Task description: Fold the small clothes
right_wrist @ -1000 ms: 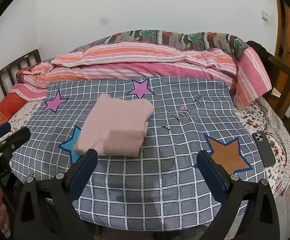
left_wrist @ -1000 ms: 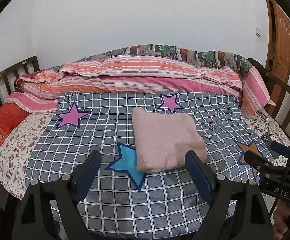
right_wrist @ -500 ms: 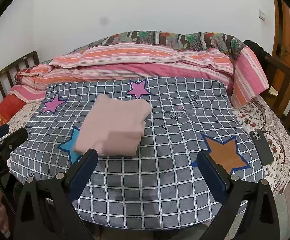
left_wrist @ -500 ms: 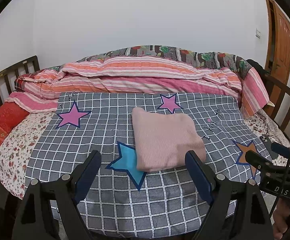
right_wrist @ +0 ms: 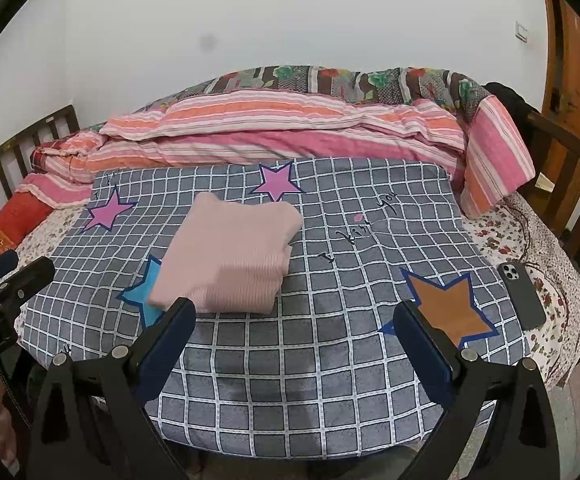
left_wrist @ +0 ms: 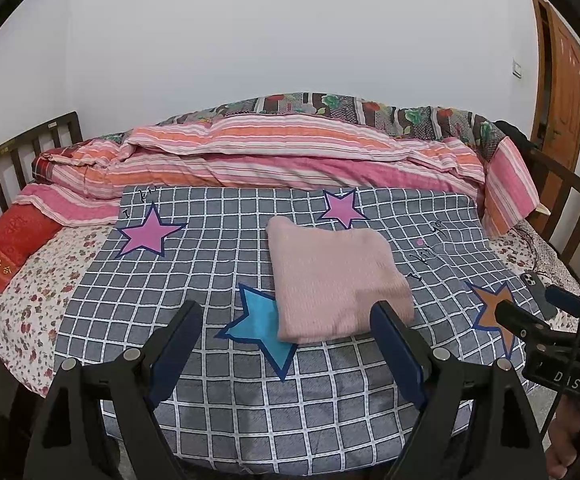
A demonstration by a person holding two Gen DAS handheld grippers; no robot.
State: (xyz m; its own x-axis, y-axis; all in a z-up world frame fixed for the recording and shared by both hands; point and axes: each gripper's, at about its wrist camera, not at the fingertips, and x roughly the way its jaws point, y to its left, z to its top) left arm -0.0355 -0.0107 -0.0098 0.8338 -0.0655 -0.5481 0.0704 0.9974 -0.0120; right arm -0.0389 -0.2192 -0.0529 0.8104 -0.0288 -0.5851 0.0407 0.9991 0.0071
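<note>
A pink knitted garment (left_wrist: pixel 336 282) lies folded into a neat rectangle on the grey checked star blanket (left_wrist: pixel 194 276); it also shows in the right wrist view (right_wrist: pixel 230 258). My left gripper (left_wrist: pixel 286 334) is open and empty, held back above the blanket's near edge, short of the garment. My right gripper (right_wrist: pixel 294 334) is open and empty, also held back over the near edge, to the right of the garment. Each gripper shows at the edge of the other's view: the right one (left_wrist: pixel 530 320), the left one (right_wrist: pixel 14 276).
A rolled striped pink and orange quilt (left_wrist: pixel 290 156) lies along the back of the bed. A red pillow (left_wrist: pixel 10 244) is at the left. A black phone (right_wrist: pixel 522 294) lies on the floral sheet at the right. Wooden bed rails (right_wrist: pixel 570 184) flank both sides.
Both grippers have drawn back and risen slightly from the bed; the folded garment has not moved. Both stay open.
</note>
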